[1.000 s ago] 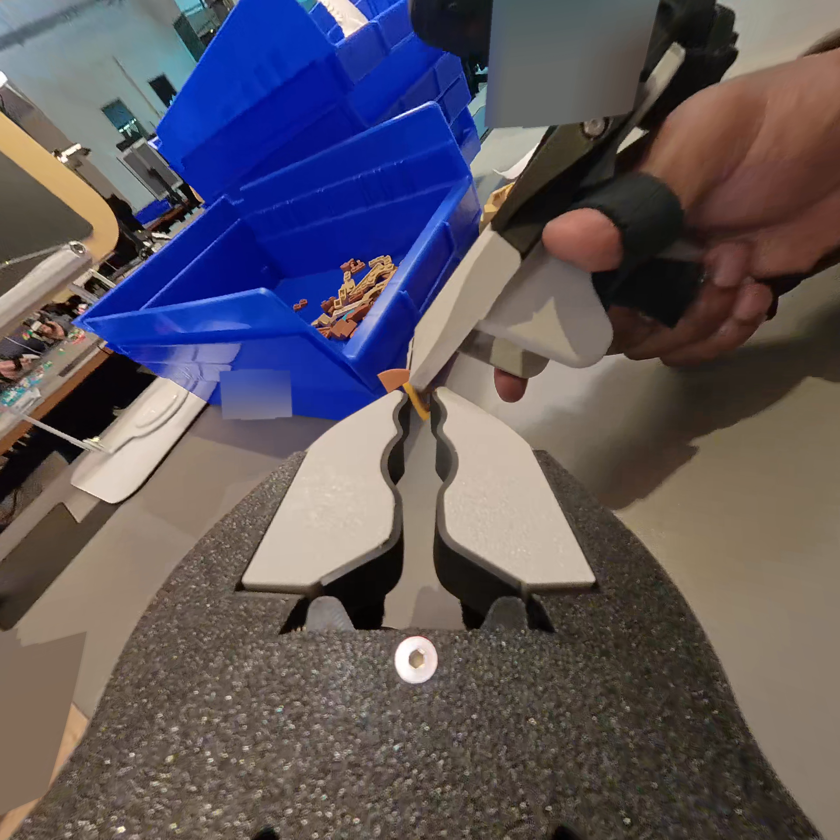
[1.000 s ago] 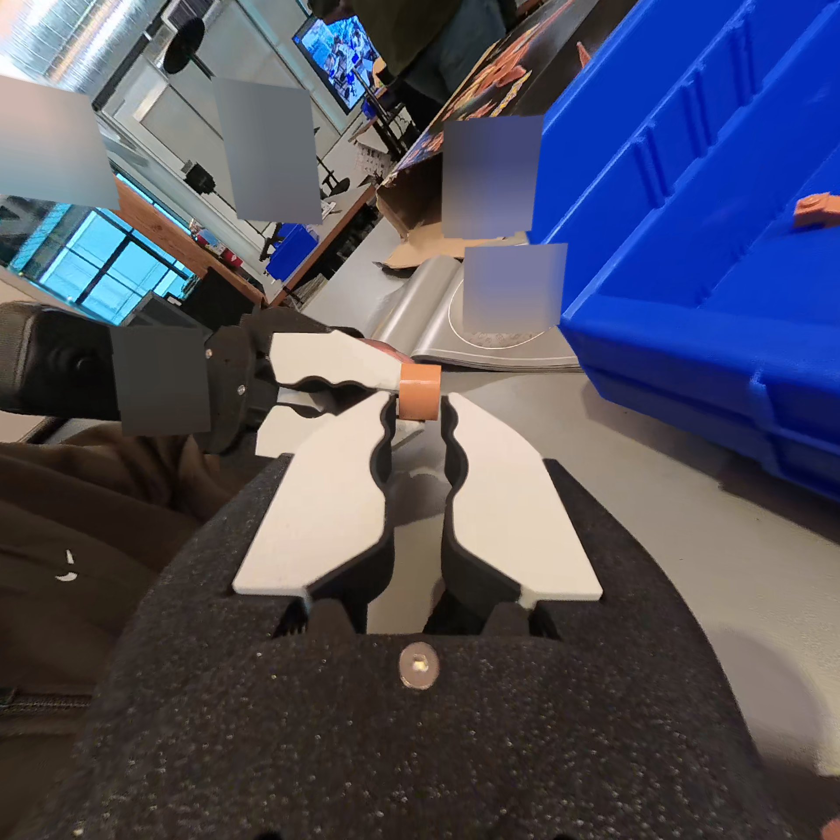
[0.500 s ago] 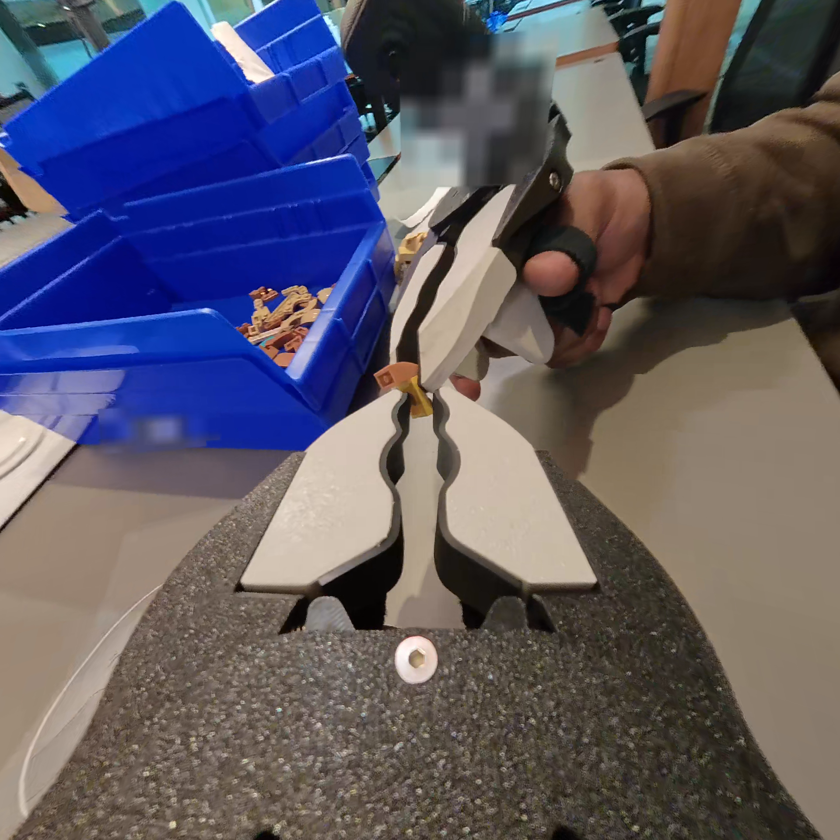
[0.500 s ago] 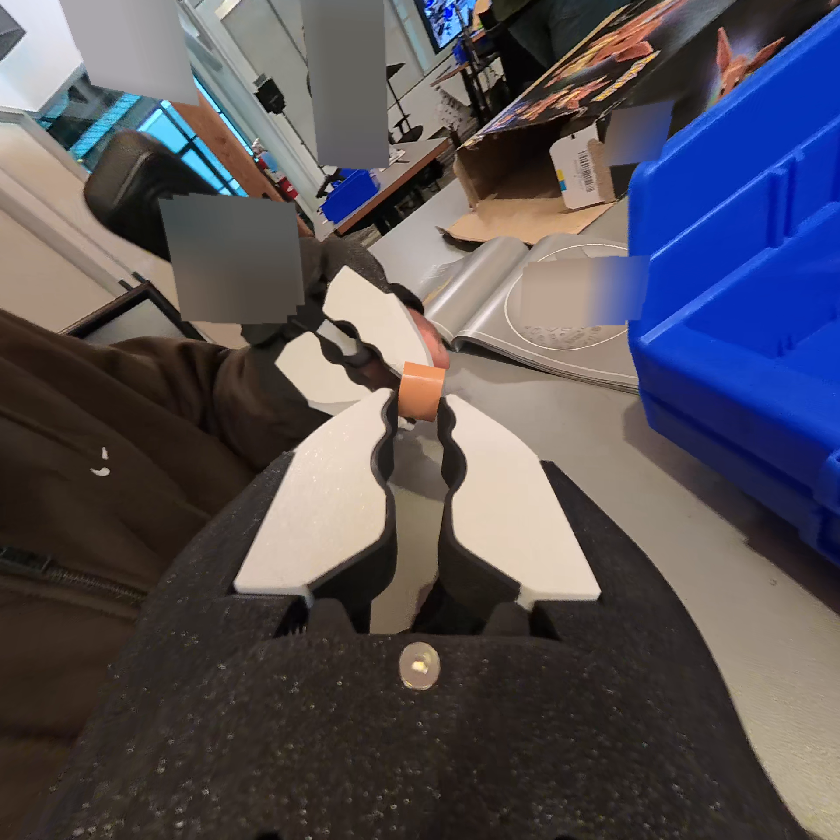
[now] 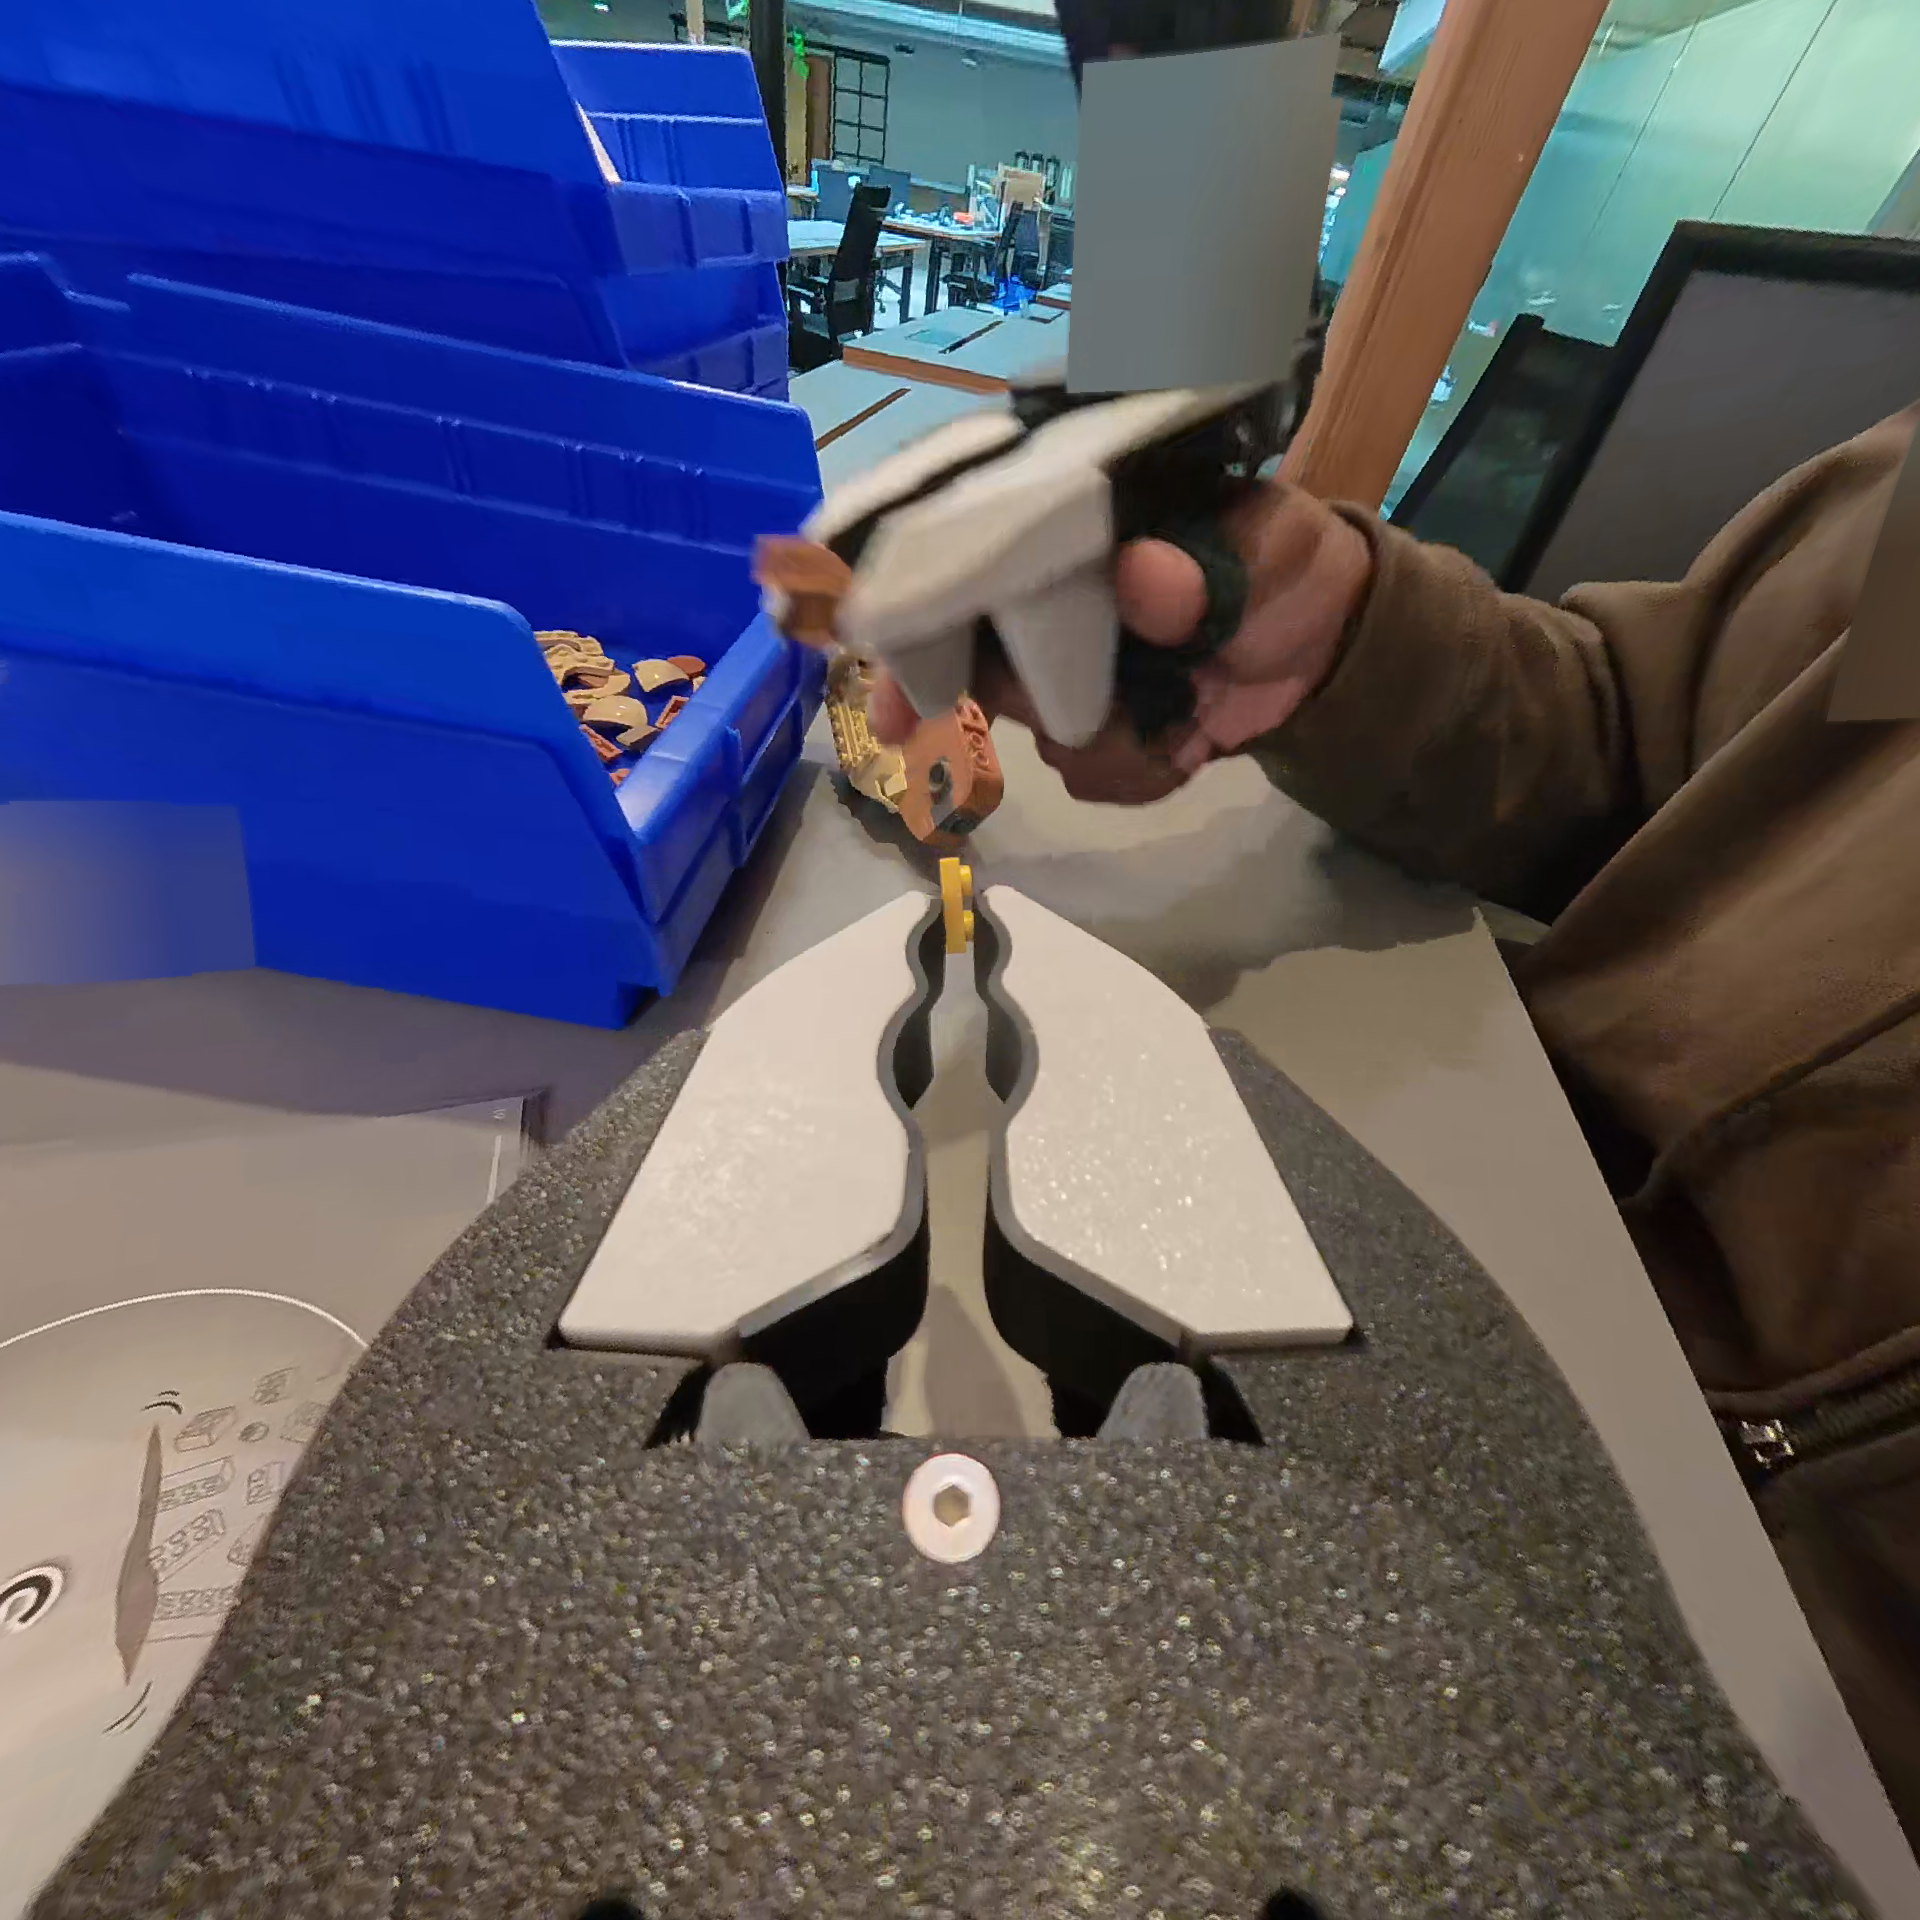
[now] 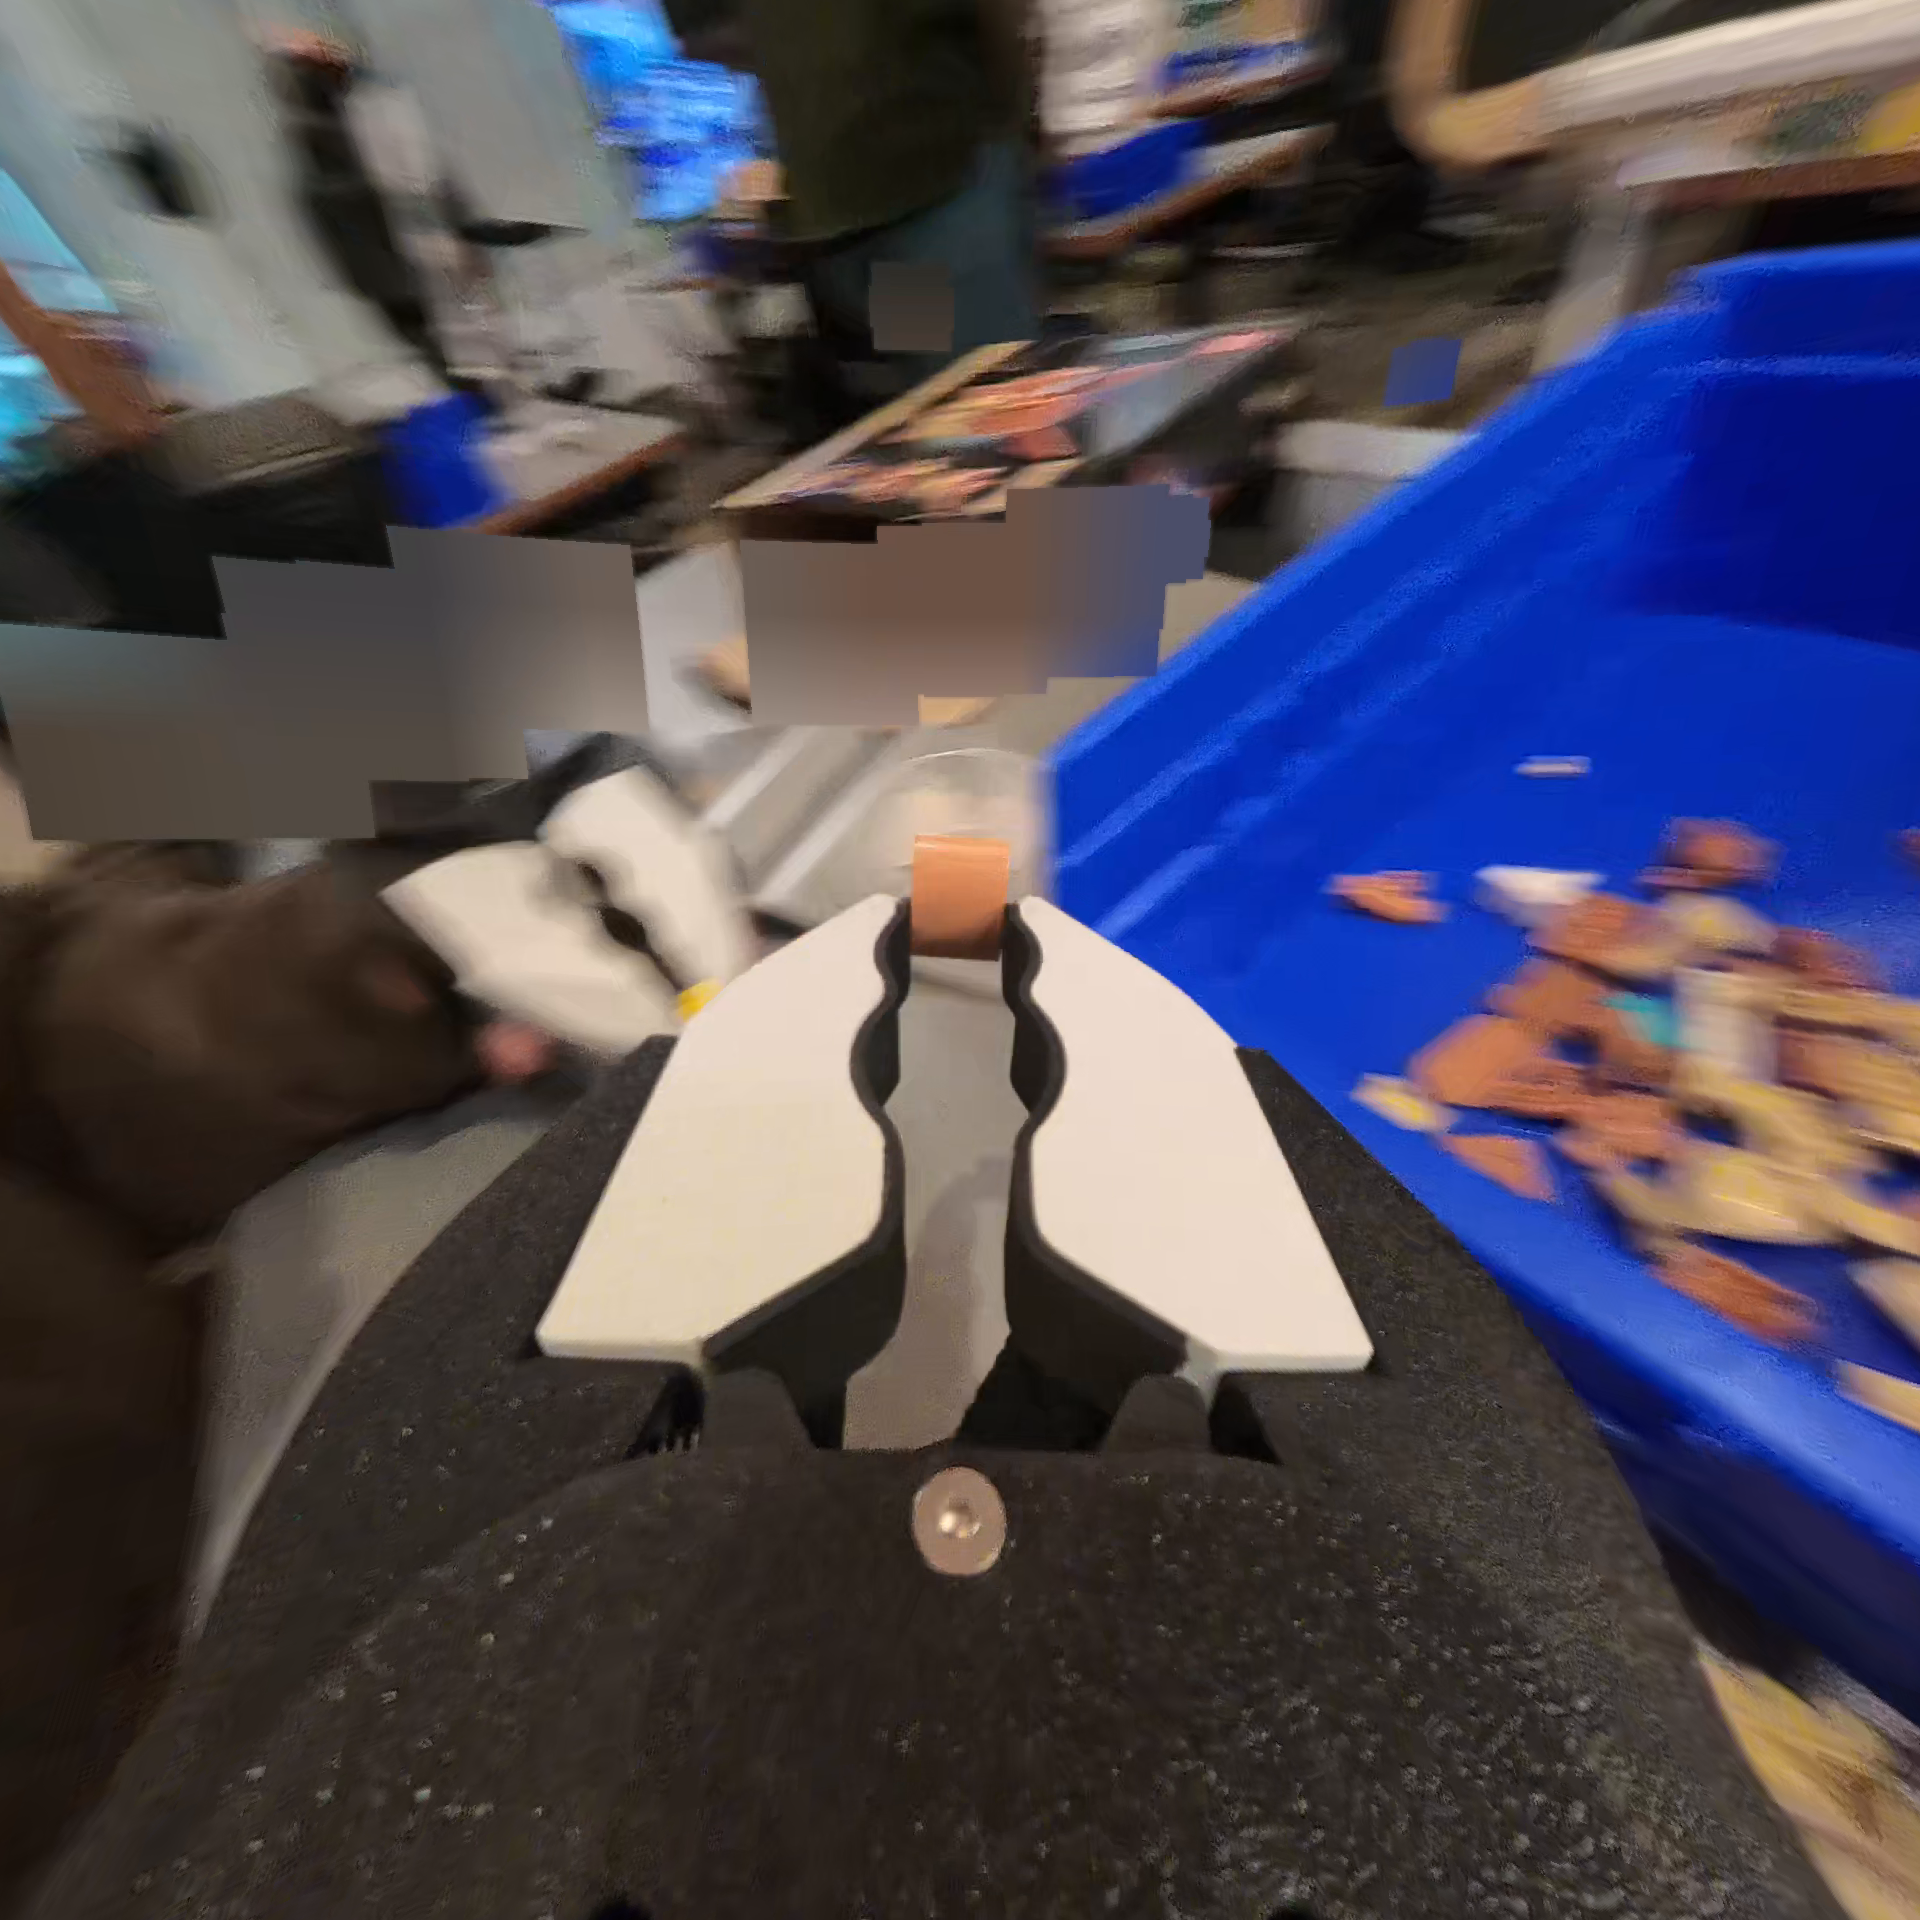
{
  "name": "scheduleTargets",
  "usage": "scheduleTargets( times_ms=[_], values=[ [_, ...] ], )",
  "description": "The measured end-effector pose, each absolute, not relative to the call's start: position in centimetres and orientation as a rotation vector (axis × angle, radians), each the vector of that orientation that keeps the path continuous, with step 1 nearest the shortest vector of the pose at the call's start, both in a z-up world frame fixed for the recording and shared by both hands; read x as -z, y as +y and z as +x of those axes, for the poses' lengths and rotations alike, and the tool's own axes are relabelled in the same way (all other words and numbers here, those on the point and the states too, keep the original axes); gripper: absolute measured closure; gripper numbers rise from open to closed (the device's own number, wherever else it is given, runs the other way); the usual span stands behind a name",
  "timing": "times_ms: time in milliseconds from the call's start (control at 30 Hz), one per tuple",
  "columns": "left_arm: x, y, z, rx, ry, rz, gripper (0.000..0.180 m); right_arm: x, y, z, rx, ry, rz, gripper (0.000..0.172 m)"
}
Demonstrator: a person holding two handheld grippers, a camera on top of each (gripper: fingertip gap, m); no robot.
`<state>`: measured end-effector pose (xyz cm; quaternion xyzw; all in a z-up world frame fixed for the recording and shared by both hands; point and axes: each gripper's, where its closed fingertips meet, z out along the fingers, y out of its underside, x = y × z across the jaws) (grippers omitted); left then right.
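Grey table (image 5: 1299, 997), yellow brick (image 5: 956, 906) pinched in left claw (image 5: 957, 914)

A grey table (image 5: 1351, 1018) carries stacked blue bins (image 5: 416, 831) at left, a printed booklet (image 5: 187, 1455) nearby, and a small brown-and-tan brick model (image 5: 935, 769) beyond.

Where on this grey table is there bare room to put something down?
Bare table lies right of the left gripper, up to the brown sleeve. It is crowded near the blue bin, the brick model and the booklet.
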<state>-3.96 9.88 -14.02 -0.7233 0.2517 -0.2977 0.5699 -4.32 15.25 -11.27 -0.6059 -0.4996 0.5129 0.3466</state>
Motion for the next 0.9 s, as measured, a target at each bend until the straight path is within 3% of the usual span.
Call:
scheduleTargets(
  times_ms=[100,333,600,733,900],
  values=[
    [14.3,10.1,-3.9,0.689,0.571,-1.716,0.176,10.2,21.3,-4.3,-1.030,-1.079,-1.693,0.149],
    [13.4,11.4,-5.8,0.565,0.492,-1.724,0.176,10.0,23.5,-1.9,-0.914,-1.042,-1.728,0.139],
    [7.3,19.4,-7.4,0.253,0.462,-1.756,0.174,11.1,23.6,4.6,-0.737,-1.040,-1.666,0.141],
    [7.6,23.2,-7.2,0.197,0.454,-1.838,0.153,12.5,23.4,7.9,-0.670,-1.043,-1.679,0.140],
    [8.7,22.1,-6.1,0.211,0.465,-1.802,0.147,14.7,22.9,11.3,-0.664,-1.108,-1.711,0.141]
  ],
)
